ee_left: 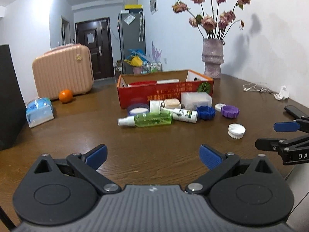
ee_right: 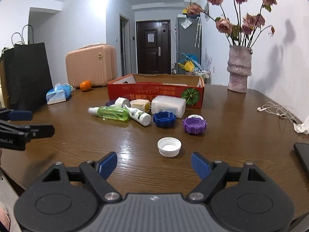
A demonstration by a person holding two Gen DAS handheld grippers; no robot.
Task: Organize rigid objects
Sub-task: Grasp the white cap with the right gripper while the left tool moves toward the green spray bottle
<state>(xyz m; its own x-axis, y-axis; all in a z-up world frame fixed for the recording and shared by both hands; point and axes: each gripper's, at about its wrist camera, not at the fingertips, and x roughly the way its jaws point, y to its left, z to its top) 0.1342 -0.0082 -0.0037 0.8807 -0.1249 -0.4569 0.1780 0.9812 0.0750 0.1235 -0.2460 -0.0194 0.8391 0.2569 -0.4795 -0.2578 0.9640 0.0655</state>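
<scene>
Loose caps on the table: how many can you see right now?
3. The white cap lies nearest, just ahead of the right gripper. The blue cap and purple cap sit farther back, before the red box. Others may hide behind the bottles.

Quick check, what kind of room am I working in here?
Most likely a home apartment, a dining or living area: a wooden table with a vase of dried flowers, a pink suitcase, and an entry door down the hallway.
</scene>
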